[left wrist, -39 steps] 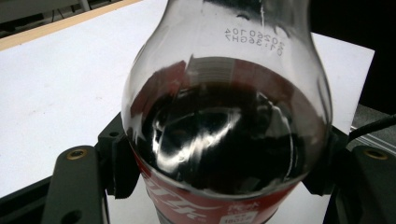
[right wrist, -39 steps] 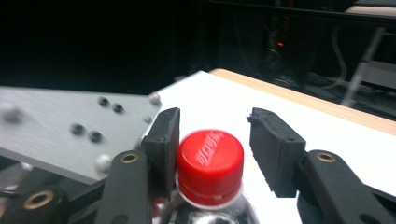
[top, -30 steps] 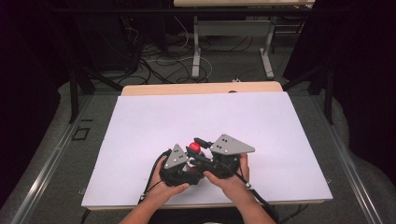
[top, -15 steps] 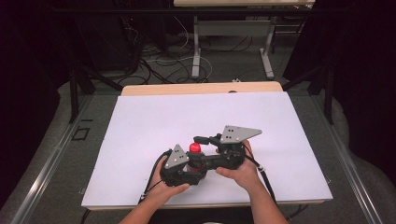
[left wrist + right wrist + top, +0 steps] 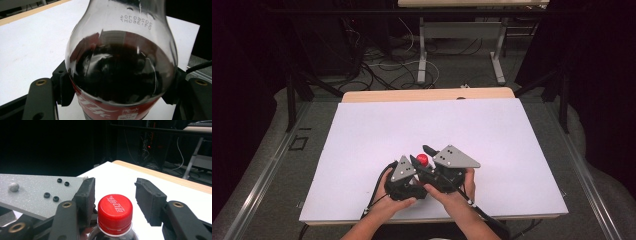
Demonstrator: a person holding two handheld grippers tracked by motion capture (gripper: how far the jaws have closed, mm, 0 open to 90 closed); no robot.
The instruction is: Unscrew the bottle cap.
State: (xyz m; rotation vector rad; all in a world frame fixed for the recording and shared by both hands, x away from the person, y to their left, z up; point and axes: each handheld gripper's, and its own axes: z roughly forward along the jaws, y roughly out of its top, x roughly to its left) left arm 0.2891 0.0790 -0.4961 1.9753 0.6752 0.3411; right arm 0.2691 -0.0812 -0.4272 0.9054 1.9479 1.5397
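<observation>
Near the table's (image 5: 512,150) front edge, the left gripper (image 5: 117,100) pinches the cola bottle's (image 5: 120,75) body upright. The right gripper's (image 5: 115,195) 2 jaws, just closing, flank the red cap (image 5: 115,207) with gaps either side; the cap looks fully seated, so unscrewing remains.

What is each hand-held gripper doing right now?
Left hand-held gripper: shut on the cola bottle.
Right hand-held gripper: open, jaws just closing in around the red cap, not gripping it.
</observation>
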